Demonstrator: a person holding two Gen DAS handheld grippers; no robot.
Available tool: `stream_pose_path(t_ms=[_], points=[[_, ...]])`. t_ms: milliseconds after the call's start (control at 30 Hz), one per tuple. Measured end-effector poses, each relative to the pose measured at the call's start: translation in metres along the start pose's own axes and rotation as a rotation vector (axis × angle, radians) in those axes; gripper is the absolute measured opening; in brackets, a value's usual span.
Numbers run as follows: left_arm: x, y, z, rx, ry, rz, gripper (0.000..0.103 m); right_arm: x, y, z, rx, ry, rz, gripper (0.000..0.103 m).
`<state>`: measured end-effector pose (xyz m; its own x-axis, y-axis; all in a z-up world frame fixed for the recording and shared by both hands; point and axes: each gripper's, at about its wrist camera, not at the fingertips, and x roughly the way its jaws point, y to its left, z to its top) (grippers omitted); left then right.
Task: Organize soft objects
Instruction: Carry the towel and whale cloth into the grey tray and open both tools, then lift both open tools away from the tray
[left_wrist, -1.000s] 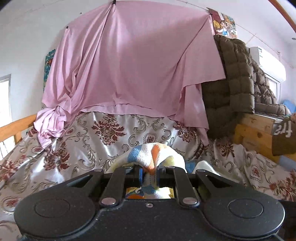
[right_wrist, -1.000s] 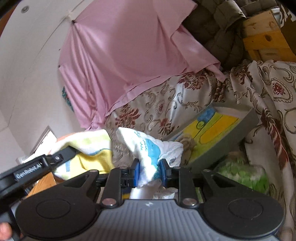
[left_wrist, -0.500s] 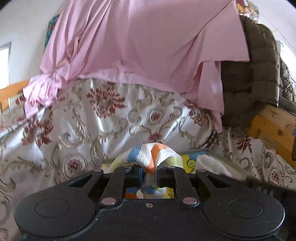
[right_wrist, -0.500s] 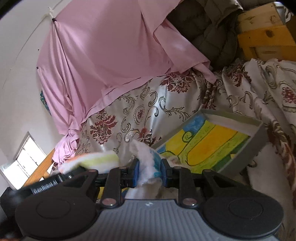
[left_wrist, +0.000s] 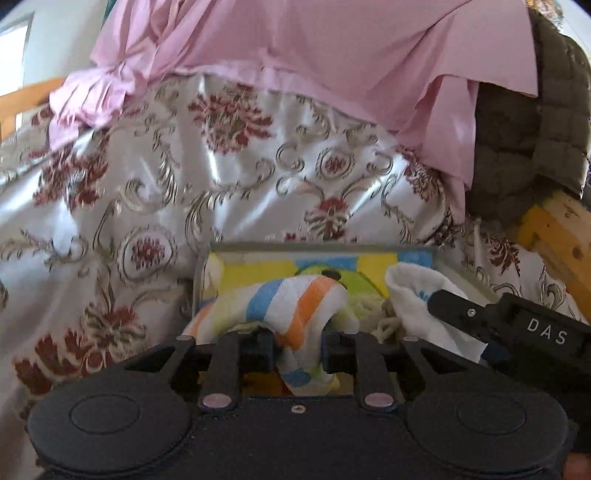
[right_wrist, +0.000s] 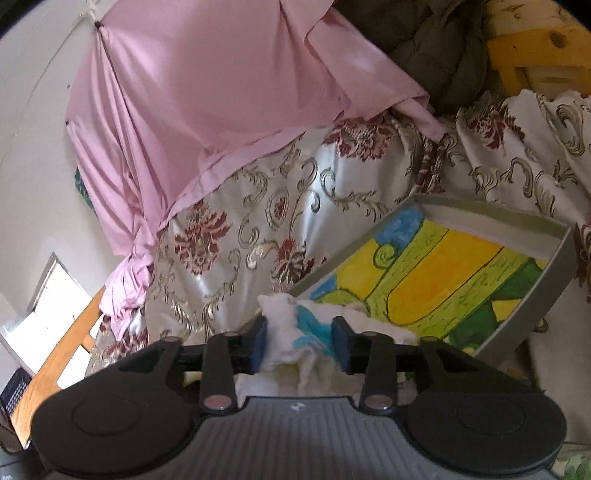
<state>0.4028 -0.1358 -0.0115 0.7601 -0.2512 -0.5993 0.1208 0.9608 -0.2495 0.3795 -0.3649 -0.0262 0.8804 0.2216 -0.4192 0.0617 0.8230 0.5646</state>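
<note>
The striped cloth (left_wrist: 291, 306), a soft terry piece banded in blue, orange, yellow and white, hangs bunched between the fingers of the left tool (left_wrist: 297, 349), its bulk draped over the near edge of the grey tray (right_wrist: 554, 266). The jaws are opening, and the cloth sits in the widening gap, slack rather than pinched. This looks like a release, letting the cloth settle where it belongs.

Beside it, toward the tray's right side in the left wrist view, lies the white cloth (right_wrist: 291, 332), fluffy, with a light blue print. The right tool (right_wrist: 298, 343) straddles a crumpled fold of it at the tray's near corner, its jaws also opening; the blue pads stand just off the fabric, so the grip seems given up. Part of this tool shows in the left view (left_wrist: 491, 325) with the white cloth lying against it.

The tray has a bright painted floor in yellow, green and blue. It rests on a bed covered with a satin floral bedspread (left_wrist: 240, 177), with a pink sheet (left_wrist: 314, 55) hung behind.
</note>
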Motion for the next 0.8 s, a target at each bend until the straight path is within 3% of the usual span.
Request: stream_pose_path(t_ms=[133,200,267,500,633,800], points=[[-0.009,0.006,-0.003,-0.016,0.023,0.006,0.054,-0.001,0.005,-0.003,-0.011,0.017,0.008,0.062],[-0.022,0.010,-0.006,-0.012,-0.018,-0.005,0.080,-0.006,0.007,-0.003,-0.005,0.015,0.019,0.074],[-0.036,0.012,-0.007,-0.001,-0.056,-0.008,0.090,-0.012,0.009,-0.002,-0.009,0.006,0.022,0.081],[-0.072,0.014,-0.011,0.015,-0.106,0.000,0.096,-0.043,0.012,0.009,-0.004,-0.033,0.039,0.093],[-0.105,0.013,-0.012,0.015,-0.193,0.023,0.102,-0.074,0.020,0.018,-0.016,-0.084,0.053,0.102],[-0.149,0.013,-0.013,0.006,-0.279,0.053,0.102,-0.124,0.047,0.023,-0.147,-0.170,0.004,0.103]])
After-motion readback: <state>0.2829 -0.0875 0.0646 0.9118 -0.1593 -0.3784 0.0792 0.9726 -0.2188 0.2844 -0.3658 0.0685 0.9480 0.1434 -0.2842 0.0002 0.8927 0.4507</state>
